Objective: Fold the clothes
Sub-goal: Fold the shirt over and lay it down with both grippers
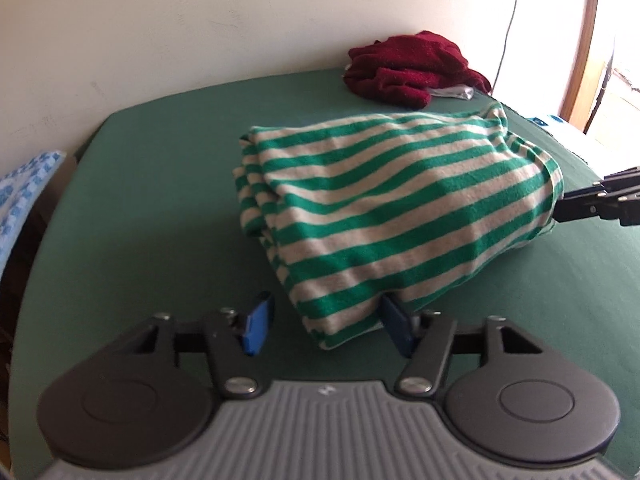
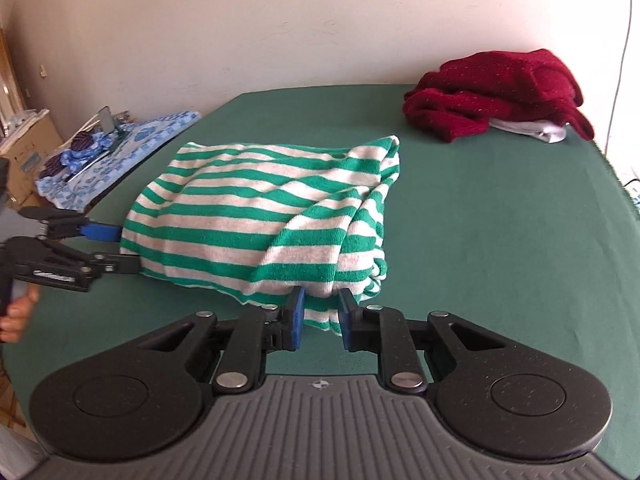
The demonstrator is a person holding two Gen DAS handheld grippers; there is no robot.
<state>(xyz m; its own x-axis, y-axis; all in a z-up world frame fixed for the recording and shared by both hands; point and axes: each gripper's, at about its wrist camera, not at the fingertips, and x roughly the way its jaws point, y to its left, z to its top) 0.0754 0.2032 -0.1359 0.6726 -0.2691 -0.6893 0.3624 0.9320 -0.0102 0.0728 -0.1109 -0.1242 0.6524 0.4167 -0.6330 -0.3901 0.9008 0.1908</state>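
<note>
Down at the 6 o'clock edge of the left wrist view, the left hand-held gripper (image 1: 324, 326) has its blue pads spread. A corner of the striped garment (image 1: 384, 208) lies between them. The right pad sits tucked against the fabric's edge, while the left pad (image 1: 256, 328) stands clear of the cloth, so nothing is pinched.

In the right wrist view, the right hand-held gripper (image 2: 322, 316) is also at 6 o'clock. Its blue pads are drawn close on either side of a hanging fold of the striped garment (image 2: 256, 216), and the cloth bunches between them. Whether the pads truly press the fabric cannot be told.

The green and cream striped garment lies folded in a thick bundle at the middle of the green worktop (image 2: 500, 240). The two hand-held grippers meet it from adjacent sides. From the right wrist view, the left hand-held gripper (image 2: 124, 248) reaches in at 9 o'clock, with a hand (image 2: 16, 316) behind it at the picture's edge.

Further out, at 1 o'clock, a crumpled dark red garment (image 2: 500, 96) rests near the far edge of the worktop, well apart from the striped one. A small white cloth (image 2: 536, 130) peeks out beneath it. At 10 o'clock, beyond the worktop, a blue patterned cloth (image 2: 120, 152) carries some small items too blurred to identify. A plain pale wall (image 2: 280, 20) stands behind everything.
</note>
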